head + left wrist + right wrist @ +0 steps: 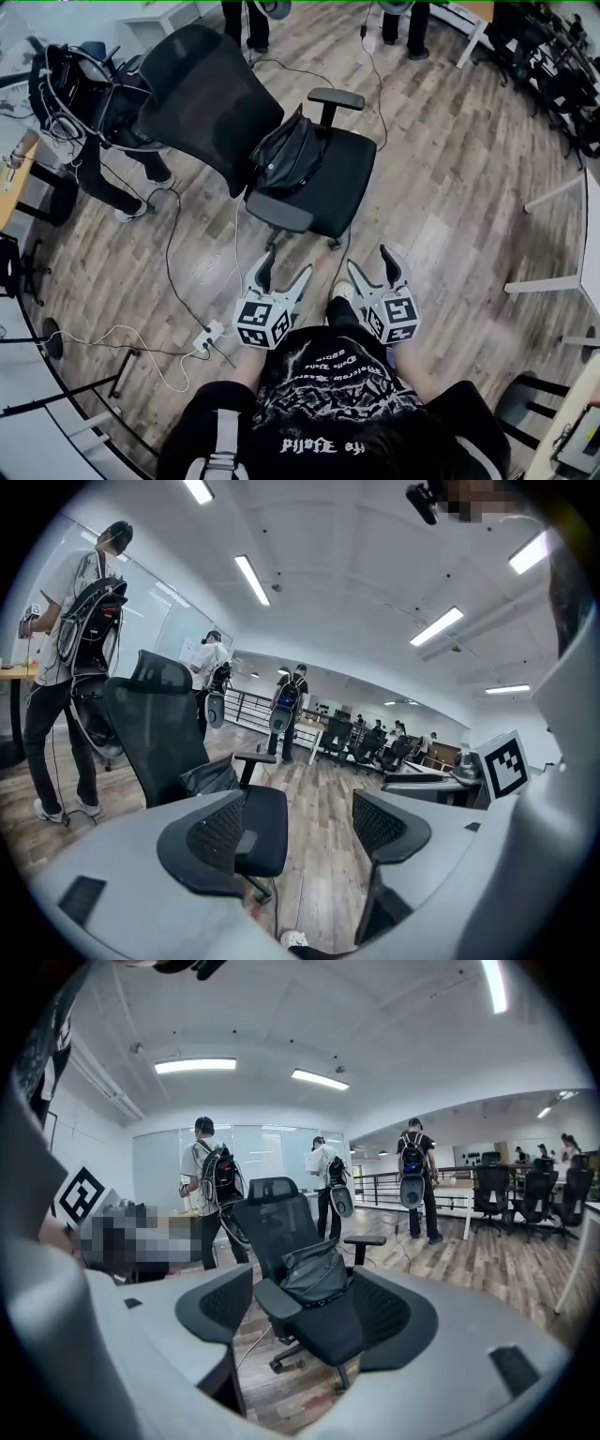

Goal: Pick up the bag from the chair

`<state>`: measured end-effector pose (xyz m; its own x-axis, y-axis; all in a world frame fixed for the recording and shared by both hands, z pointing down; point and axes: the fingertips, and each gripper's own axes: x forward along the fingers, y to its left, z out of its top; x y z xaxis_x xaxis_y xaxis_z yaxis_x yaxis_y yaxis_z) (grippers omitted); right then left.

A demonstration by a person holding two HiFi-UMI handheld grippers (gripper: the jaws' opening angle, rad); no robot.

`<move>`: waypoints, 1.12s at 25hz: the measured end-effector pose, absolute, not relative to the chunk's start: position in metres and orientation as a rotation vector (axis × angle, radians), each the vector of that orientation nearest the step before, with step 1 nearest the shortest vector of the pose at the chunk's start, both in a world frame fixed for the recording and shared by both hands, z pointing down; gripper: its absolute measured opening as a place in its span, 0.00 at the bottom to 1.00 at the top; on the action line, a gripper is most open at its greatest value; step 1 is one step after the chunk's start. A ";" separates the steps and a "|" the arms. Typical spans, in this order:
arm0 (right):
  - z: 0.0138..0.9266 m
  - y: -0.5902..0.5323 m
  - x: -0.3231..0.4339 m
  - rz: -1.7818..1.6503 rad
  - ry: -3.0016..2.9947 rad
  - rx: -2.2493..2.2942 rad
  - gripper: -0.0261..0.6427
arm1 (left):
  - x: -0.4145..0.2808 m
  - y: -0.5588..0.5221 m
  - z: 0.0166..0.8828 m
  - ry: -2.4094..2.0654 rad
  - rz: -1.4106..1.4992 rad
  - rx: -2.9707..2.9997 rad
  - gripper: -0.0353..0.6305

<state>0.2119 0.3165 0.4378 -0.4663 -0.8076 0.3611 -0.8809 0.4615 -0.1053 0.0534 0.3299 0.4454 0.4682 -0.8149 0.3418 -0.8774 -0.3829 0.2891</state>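
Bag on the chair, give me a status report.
Left tool open, empty. Right tool open, empty. Bag on chair seat, leaning on backrest, untouched. Near armrest partly in front of it.

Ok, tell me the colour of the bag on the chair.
Black, slightly shiny. The bag shows best in the head view.

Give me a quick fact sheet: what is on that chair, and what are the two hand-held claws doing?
Item on chair: black bag, on the seat, leaning against the backrest
Chair: black mesh office chair, standing on the wood floor
Left gripper: jaws apart, empty, short of the chair
Right gripper: jaws apart, empty, pointed towards the chair
Bag touched: no, both grippers are clear of it
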 end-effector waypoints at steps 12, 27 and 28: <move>0.441 0.179 0.286 0.393 -2.544 1.244 0.55 | 0.143 0.213 0.448 -1.536 0.185 2.183 0.61; 0.462 0.139 0.298 0.441 -2.537 1.172 0.55 | 0.158 0.166 0.464 -1.565 0.185 2.127 0.61; 0.464 0.136 0.296 0.441 -2.535 1.168 0.55 | 0.155 0.162 0.466 -1.567 0.186 2.123 0.61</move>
<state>0.2957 0.1355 0.4635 -0.6171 -0.6751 0.4043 -0.7719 0.6191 -0.1446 0.1554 0.1621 0.4663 0.3314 -0.8598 0.3885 -0.9269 -0.2199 0.3041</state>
